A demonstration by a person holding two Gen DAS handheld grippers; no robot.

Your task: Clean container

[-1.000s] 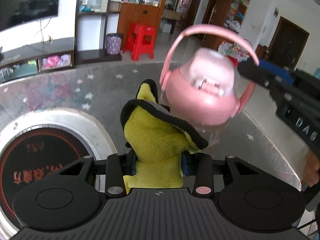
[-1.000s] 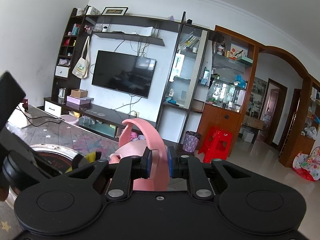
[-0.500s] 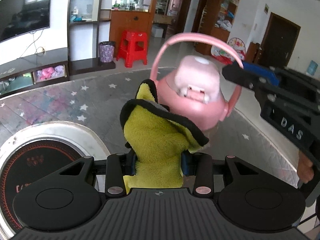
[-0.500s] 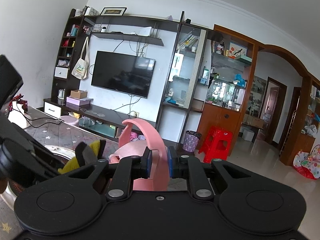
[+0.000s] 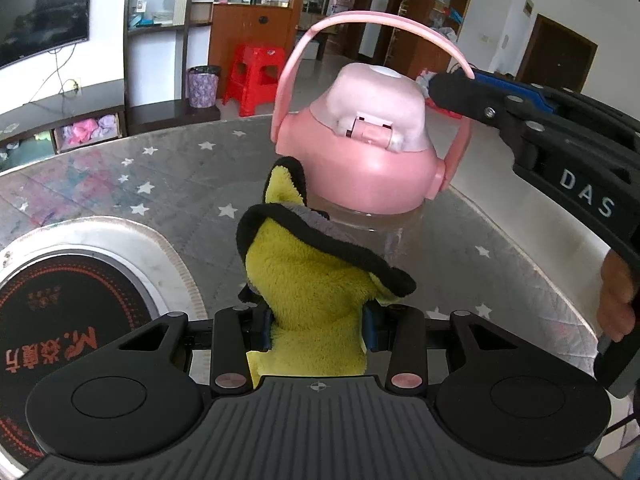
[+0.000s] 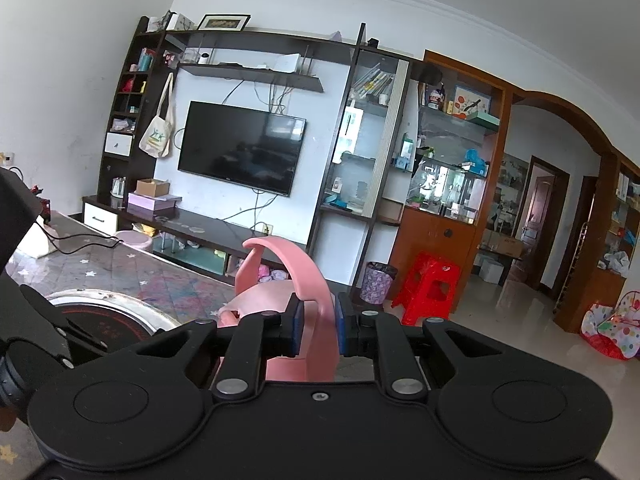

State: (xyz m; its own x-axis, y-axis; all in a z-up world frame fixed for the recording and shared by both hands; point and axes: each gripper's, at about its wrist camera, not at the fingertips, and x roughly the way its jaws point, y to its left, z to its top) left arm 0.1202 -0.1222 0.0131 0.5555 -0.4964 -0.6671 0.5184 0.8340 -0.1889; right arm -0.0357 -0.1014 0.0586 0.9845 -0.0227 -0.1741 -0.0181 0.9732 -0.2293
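A clear container (image 5: 376, 236) with a pink lid (image 5: 372, 160) and a pink arched handle (image 5: 360, 18) is in the middle of the left wrist view. My left gripper (image 5: 318, 328) is shut on a yellow-green cloth (image 5: 316, 280) with a black hem. The cloth's top lies against the clear wall just under the lid. My right gripper (image 5: 452, 88) comes in from the right and is shut on the handle. In the right wrist view the right gripper (image 6: 318, 328) pinches the handle (image 6: 308, 276) between its blue pads. The container's base is hidden behind the cloth.
A table with a grey star-patterned cover (image 5: 160, 184) holds a round inset cooker (image 5: 60, 300) at the left. A hand (image 5: 618, 300) grips the right tool's handle. Beyond the table stand a red stool (image 5: 256, 76), a bin (image 5: 202, 84) and a TV wall (image 6: 240, 148).
My left gripper has sunk with the cloth and come closer to the container, which now stands higher in its view. The cloth has dropped out of the right wrist view. The right gripper stayed still.
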